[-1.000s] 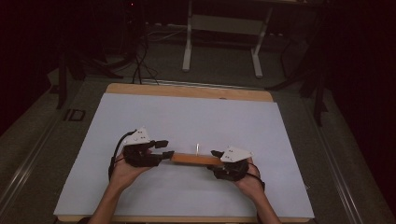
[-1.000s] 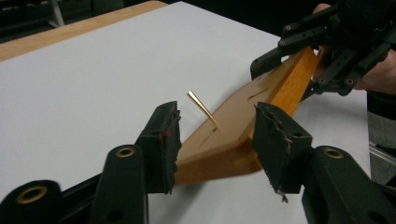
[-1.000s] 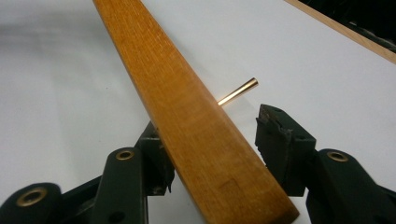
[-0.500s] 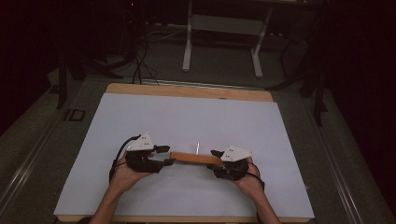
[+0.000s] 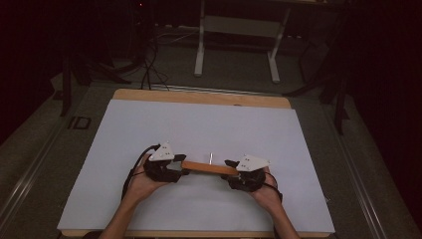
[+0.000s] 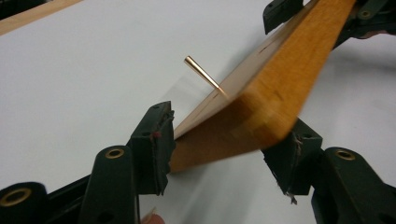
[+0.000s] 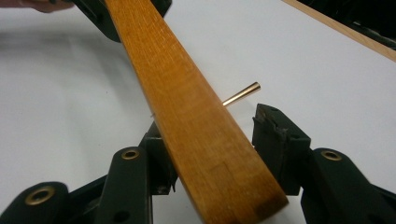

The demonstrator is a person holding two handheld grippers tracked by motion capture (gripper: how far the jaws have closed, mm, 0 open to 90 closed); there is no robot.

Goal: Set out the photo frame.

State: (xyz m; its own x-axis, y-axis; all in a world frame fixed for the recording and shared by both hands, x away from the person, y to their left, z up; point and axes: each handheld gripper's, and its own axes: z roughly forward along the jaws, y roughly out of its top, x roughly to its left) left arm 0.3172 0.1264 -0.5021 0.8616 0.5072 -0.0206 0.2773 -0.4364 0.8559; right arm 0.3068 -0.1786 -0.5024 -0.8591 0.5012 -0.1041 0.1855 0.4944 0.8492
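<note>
A long orange-brown wooden bar [image 5: 209, 168] hangs just above the white sheet [image 5: 199, 124], with a thin brass pin [image 5: 211, 157] sticking out of its far side. My right gripper [image 5: 230, 172] is shut on the bar's right end; in the right gripper view the bar [image 7: 173, 84] runs away between the pads, the pin [image 7: 243, 94] to its right. My left gripper [image 5: 179, 168] stands around the left end. Its jaws have just been opening, and the bar's end [image 6: 275, 79] lies between the spread pads of that gripper [image 6: 231, 126], beside the pin [image 6: 201, 72].
The white sheet covers a wooden tabletop whose edge [image 5: 199, 97] shows at the back. Beyond it on the dark floor are white stand legs [image 5: 199, 59] and cables [image 5: 149, 69]. Bare sheet lies all around the hands.
My left gripper has moved right and down to the bar's left end and now straddles it. The right gripper and the bar have stayed put.
</note>
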